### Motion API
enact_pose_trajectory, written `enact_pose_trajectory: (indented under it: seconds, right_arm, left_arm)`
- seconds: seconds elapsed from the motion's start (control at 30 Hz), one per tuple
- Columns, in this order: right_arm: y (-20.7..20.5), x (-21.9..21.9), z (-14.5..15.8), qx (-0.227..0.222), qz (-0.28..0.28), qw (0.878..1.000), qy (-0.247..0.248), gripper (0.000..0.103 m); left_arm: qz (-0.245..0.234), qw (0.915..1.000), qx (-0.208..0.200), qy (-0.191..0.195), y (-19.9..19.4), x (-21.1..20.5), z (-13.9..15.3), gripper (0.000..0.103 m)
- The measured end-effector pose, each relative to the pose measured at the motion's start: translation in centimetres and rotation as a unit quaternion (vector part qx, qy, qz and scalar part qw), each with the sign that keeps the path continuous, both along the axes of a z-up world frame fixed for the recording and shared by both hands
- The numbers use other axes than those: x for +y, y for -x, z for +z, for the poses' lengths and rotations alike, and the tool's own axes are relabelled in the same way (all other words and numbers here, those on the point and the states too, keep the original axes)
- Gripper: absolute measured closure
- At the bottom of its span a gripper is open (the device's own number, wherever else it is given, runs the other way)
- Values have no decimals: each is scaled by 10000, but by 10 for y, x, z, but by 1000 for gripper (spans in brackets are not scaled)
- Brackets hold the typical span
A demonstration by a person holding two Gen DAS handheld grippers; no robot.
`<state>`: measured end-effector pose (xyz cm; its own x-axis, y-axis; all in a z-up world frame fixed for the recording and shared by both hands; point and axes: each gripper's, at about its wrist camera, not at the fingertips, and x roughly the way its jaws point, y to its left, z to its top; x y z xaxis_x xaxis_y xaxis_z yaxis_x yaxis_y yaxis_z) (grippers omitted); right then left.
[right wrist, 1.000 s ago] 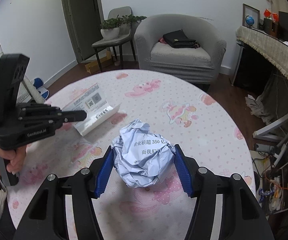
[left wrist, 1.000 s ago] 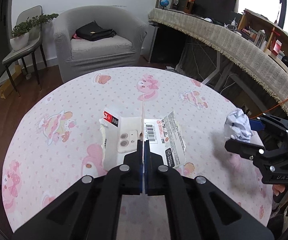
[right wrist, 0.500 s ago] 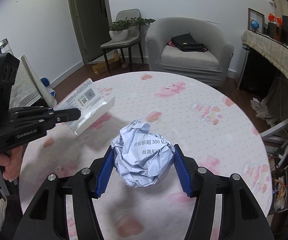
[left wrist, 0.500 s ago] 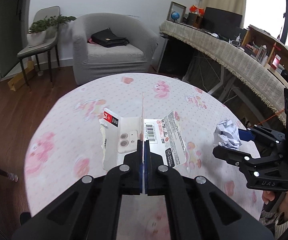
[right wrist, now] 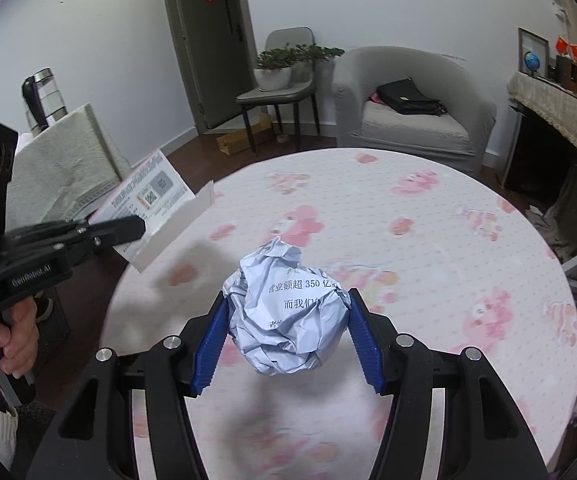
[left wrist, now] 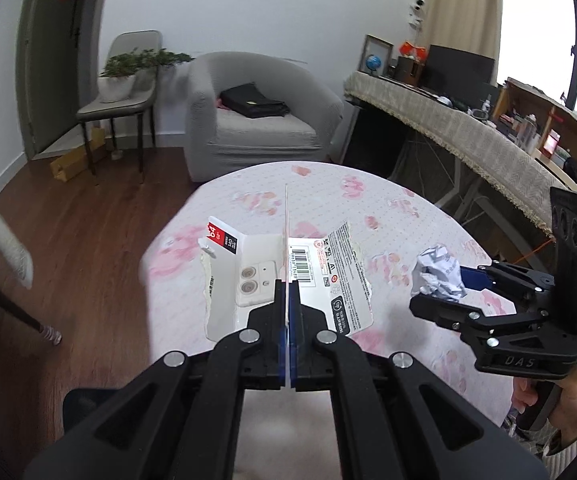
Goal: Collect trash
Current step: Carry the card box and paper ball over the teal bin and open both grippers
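On my left gripper (left wrist: 287, 292) the jaws are pressed flat together on a torn white package card (left wrist: 288, 276), held up over the counter (left wrist: 408, 216). I read a red-and-black corner label with "64" at its 10 o'clock edge, a barcode just right of centre, two round button shapes printed on the left half, and small warning symbols toward 3 o'clock; the finer print is too small to read. Its left edge is ragged.

My right gripper (right wrist: 286, 332) has its blue ribbed jaws clamped on either side of a crumpled paper ball (right wrist: 288, 320), white-grey, tightly creased, with printed Chinese characters and "350" across its face. It hangs above the counter, casting a shadow below. In the left view the ball (left wrist: 438, 274) sits at 3 o'clock, with "DAS" legible on that gripper's body (left wrist: 520, 360). In the right view the left gripper (right wrist: 128, 230) at 9 o'clock reads "GenRobot.AI", and the card (right wrist: 156, 204) shows a QR code.

The counter is round, under a pink cartoon-print cloth, bare across its far half. Its left edge drops to wood floor (left wrist: 80, 248); an armchair (left wrist: 256, 120) stands at 12 o'clock.
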<state>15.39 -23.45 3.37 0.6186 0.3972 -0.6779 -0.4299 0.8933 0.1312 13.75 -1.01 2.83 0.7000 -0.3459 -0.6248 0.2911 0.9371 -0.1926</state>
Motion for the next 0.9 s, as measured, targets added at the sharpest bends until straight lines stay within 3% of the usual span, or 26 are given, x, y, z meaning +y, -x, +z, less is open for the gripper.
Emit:
enact_pose_trajectory:
  seconds: [0.43,0.9]
  right_arm:
    - [23,67,5,-55,479,9988,-74,44]
    - [17,162,0,5,1020,9947,-98,44]
  left_arm:
    - [420,9989,57,-217,40,70,-6,101]
    - [1096,9897,713,-576,39,173,-57,101]
